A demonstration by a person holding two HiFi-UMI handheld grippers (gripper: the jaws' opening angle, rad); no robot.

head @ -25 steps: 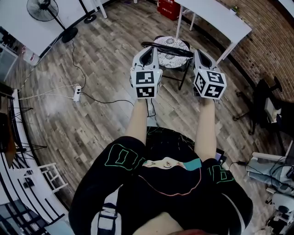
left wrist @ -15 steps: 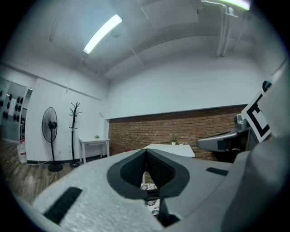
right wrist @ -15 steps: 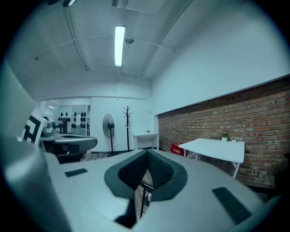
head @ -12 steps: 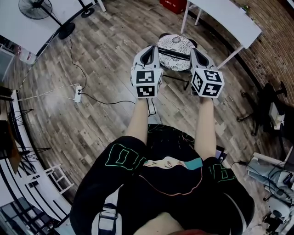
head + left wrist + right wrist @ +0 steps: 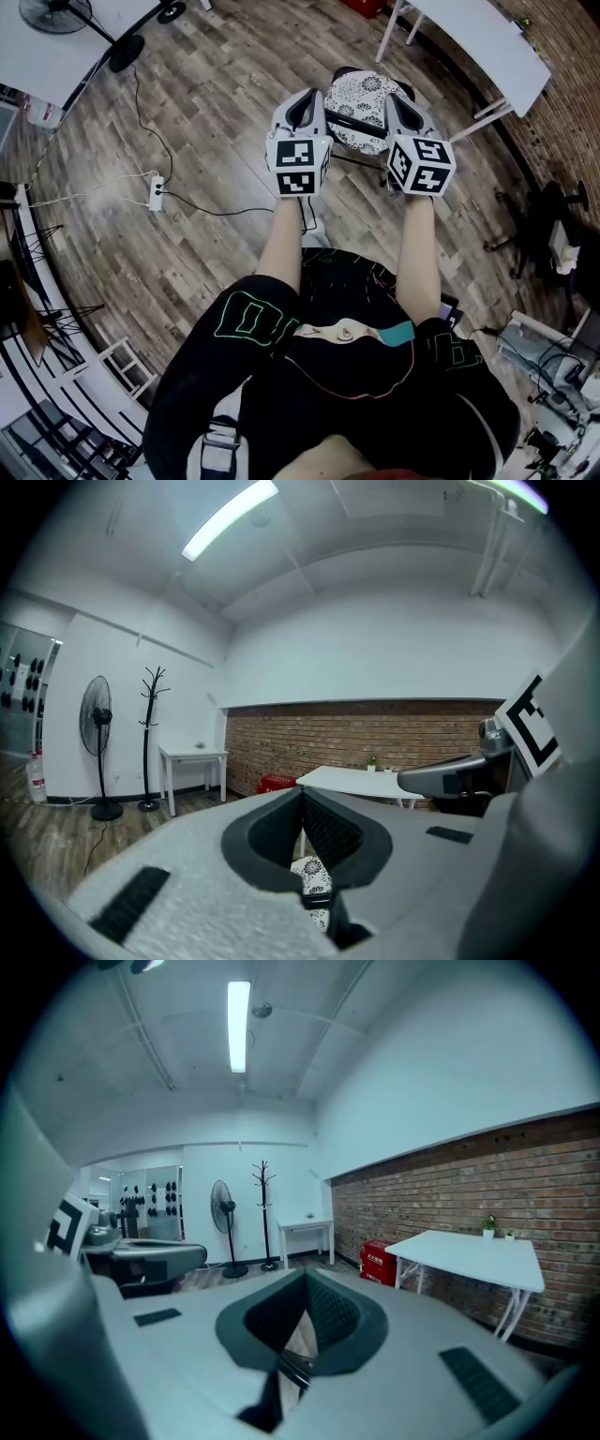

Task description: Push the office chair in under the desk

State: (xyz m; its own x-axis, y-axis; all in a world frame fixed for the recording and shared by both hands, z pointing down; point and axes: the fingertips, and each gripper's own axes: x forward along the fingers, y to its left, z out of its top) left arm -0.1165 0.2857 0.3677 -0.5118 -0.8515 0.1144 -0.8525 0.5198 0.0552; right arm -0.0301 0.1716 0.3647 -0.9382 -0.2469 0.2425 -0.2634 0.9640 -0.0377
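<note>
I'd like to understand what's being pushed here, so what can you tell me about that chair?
The chair has a roundish seat with a black-and-white flowery pattern, a dark backrest bar and a dark frame. It stands upright on the wooden floor, short of the white desk, not under it. The shut left gripper and right gripper flank the backrest; contact is unclear.

two tools are counted, a left tool (image 5: 302, 98) and a right tool (image 5: 401, 101). one office chair (image 5: 361, 98) is shown. two white benches are seen, a large bench (image 5: 478, 37) and a small bench (image 5: 305, 1225). one standing fan (image 5: 222, 1206), one coat stand (image 5: 264, 1213), one red crate (image 5: 380, 1260), one power strip (image 5: 157, 191) and one potted plant (image 5: 488, 1225) are counted.
</note>
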